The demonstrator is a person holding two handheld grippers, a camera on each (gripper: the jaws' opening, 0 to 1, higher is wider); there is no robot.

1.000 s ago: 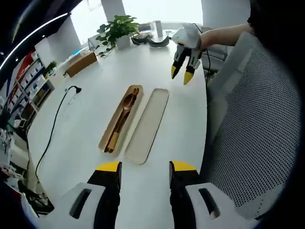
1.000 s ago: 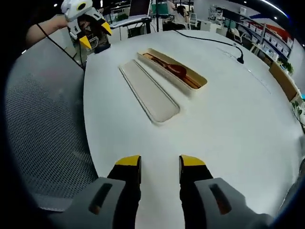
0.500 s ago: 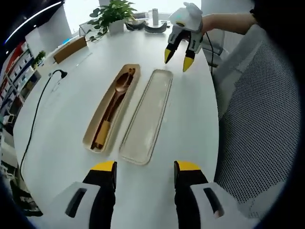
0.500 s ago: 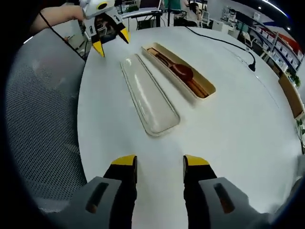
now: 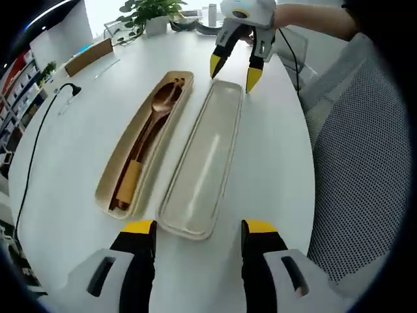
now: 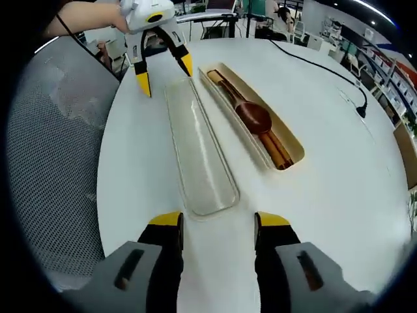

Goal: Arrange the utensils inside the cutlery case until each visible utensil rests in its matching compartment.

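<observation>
Both handheld tools, left gripper (image 5: 197, 229) and right gripper (image 6: 217, 222), wear grey-white moulded shells, black fingers (image 5: 139, 261) capped yellow, slotted housings either side.

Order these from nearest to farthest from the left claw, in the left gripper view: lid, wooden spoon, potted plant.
1. Lid: just ahead of the left claw, between its tips.
2. Wooden spoon: in the case, left of the lid.
3. Potted plant: at the table's far edge.

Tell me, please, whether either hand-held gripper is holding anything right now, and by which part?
Nothing is held. Both the left hand-held gripper and right hand-held gripper are open, poised at opposite ends of the lid.
</observation>
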